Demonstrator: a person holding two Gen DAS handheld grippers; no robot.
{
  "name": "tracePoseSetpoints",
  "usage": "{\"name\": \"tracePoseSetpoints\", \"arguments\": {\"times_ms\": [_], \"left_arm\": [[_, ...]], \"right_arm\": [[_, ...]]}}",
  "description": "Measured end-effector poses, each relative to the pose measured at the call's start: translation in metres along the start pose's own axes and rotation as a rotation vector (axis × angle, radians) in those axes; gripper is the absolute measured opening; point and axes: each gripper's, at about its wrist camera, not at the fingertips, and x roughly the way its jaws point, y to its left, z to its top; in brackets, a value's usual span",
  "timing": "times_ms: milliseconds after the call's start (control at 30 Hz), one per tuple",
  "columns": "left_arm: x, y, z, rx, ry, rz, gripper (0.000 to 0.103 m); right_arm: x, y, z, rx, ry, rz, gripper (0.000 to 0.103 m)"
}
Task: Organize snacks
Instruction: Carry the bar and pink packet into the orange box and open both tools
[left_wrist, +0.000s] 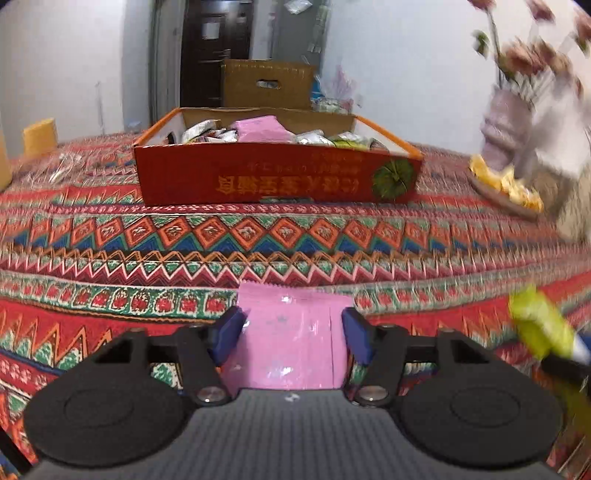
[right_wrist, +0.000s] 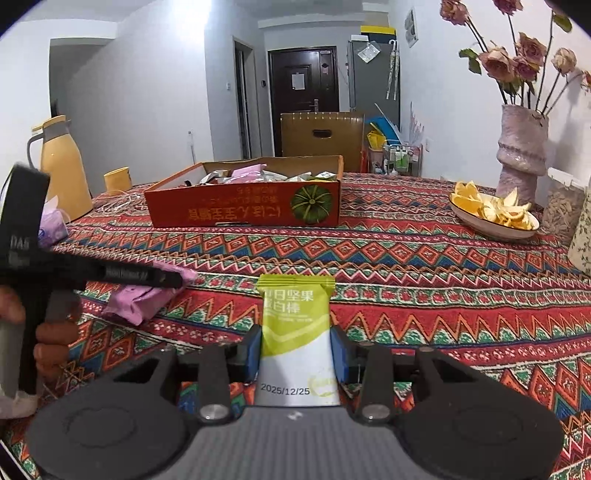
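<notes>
**Two snack packets held, one in each gripper**

Left wrist view: the left gripper has its blue pads pressed against both sides of a pink packet, which stands between the jaws and sticks out past the fingertips. The jaws are closed only as far as the packet's width allows. Straight ahead of the jaws, well apart from them, sits a red cardboard box on the patterned tablecloth; it is open on top and holds a heap of wrapped snacks, another pink pack among them. Off to the right of the jaws a green packet shows, blurred, at the edge of the picture. Further ahead on the right are a plate of orange peel and a vase of dried roses, both smeared by motion.

Right wrist view: the right gripper grips the green packet upright between its blue pads, the jaws closed onto its sides; a printed date reads 2025/12/25 near its lower end. To the left of the jaws, the left gripper appears from the side with the pink packet in it, just above the cloth. The red cardboard box lies ahead of the jaws and slightly left. A yellow jug and yellow cup stand far left, the plate of orange peel and the vase of dried roses to the right.
</notes>
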Motion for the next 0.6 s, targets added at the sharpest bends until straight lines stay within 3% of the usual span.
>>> {"name": "tracePoseSetpoints", "arguments": {"times_ms": [200,333,467,600], "left_arm": [[-0.025,-0.009,-0.023,0.1,0.003,-0.028,0.06],[-0.039,-0.004,-0.022,0.065,0.033,-0.03,0.06],[-0.071,0.017,-0.003,0.049,-0.029,-0.068,0.06],[-0.083,0.043,0.043,0.019,-0.102,-0.076,0.06]], "right_arm": [[0.01,-0.006,-0.004,0.016,0.015,-0.005,0.038],[0.018,-0.001,-0.001,0.007,0.024,0.009,0.038],[0.008,0.001,0.023,-0.014,-0.035,0.061,0.038],[0.008,0.0,0.072,-0.053,-0.116,0.116,0.038]]}}
